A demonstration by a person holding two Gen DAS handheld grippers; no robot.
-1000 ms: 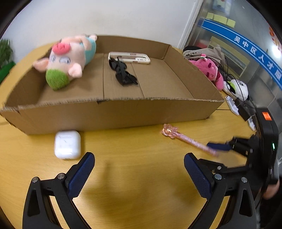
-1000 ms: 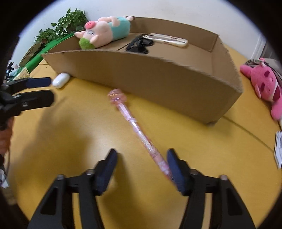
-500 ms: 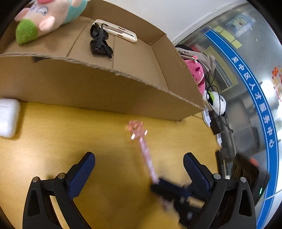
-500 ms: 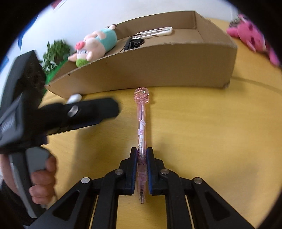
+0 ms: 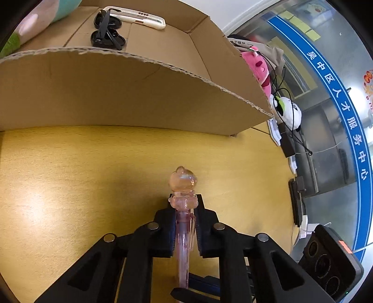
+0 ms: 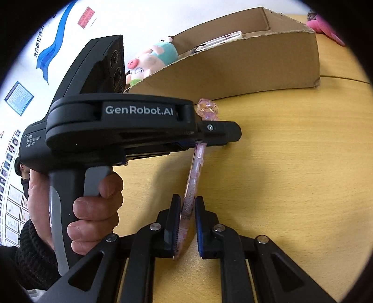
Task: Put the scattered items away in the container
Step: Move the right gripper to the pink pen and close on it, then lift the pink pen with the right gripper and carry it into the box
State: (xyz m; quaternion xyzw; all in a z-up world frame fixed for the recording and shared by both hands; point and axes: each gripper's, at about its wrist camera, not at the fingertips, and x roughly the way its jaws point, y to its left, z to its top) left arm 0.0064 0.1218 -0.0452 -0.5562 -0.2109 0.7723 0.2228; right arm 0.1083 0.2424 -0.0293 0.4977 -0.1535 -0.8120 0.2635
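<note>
The left gripper (image 5: 185, 223) was closing on the pink pen (image 5: 184, 235), its pads already against the barrel just below the clear bear-shaped cap, while the right gripper (image 6: 187, 223) was clenched on the same pen lower down, near its tail. The pen thus sat between two grips at once, slanting up off the yellow table (image 5: 70, 186) just in front of the cardboard box (image 5: 116, 93).

The step in hand looked like a handover or a shared lift of the pen, with the drop into the box not yet done. The next move probably called for one gripper to let go so the other could carry the pen over the box's near wall and release it inside; pulling with both clamped might bend or snap the thin barrel.

The left wrist view showed the box's inside: black sunglasses (image 5: 106, 35), a white remote-like bar (image 5: 137, 17) and part of a plush pig (image 5: 35, 21) already lying there, plus pink and white plush toys (image 5: 258, 67) beyond the box's far end. The right wrist view showed instead the left gripper from the side and the person's hand (image 6: 98, 209) wrapped round its handle, and only the pig's head over the box rim
</note>
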